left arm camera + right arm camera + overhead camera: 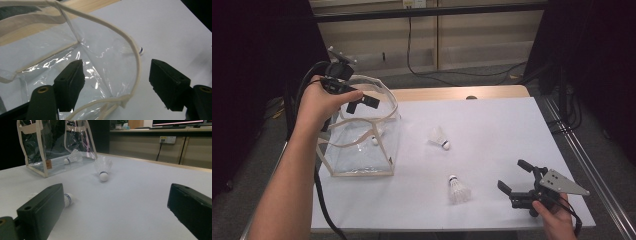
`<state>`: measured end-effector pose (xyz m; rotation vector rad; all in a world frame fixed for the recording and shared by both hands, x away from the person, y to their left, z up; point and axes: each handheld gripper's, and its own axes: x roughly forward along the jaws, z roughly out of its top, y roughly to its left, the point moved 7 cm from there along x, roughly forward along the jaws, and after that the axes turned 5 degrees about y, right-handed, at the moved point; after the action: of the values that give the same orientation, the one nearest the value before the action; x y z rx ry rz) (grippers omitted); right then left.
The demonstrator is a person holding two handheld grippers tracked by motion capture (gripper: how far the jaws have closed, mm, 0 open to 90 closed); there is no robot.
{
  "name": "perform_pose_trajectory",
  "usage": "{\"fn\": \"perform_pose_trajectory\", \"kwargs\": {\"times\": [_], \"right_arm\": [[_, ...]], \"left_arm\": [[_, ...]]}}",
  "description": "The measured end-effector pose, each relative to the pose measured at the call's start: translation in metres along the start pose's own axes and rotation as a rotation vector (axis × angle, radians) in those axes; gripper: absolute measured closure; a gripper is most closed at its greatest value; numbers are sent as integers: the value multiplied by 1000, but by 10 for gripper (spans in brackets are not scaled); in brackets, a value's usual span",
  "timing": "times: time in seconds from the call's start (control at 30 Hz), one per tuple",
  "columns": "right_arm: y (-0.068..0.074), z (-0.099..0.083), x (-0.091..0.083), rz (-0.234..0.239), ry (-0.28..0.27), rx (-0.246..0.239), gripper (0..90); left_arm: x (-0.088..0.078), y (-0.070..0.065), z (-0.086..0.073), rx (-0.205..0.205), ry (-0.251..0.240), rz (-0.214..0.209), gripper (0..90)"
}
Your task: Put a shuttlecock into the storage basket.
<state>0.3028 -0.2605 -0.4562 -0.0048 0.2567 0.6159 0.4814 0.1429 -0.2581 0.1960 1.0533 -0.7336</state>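
Observation:
A clear plastic bag with cream trim stands at the table's left, and one white shuttlecock lies inside it. My left gripper hovers open over the bag's mouth. In the left gripper view the bag's rim runs between the jaws of that gripper without touching the pads. A second shuttlecock lies mid-table and a third near the front. My right gripper rests open at the front right, aimed at the third shuttlecock, which lies by one jaw of it.
The white table mat has a wooden strip along its far edge. The left gripper's black cable hangs down past the table's left front corner. Dark curtains stand on both sides, and a wall with cables lies behind.

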Motion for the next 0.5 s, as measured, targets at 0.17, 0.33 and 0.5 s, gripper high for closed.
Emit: {"fn": "perform_pose_trajectory", "kwargs": {"times": [0.17, 0.33, 0.5], "right_arm": [[0, 0, 0, 0, 0, 1, 7], [0, 0, 0, 0, 1, 0, 6], [0, 0, 0, 0, 0, -1, 7]], "left_arm": [[2, -12, -1, 44, 18, -18, 253], [3, -21, 0, 66, 21, -35, 236], [4, -28, 1, 82, 23, -48, 229]]}}
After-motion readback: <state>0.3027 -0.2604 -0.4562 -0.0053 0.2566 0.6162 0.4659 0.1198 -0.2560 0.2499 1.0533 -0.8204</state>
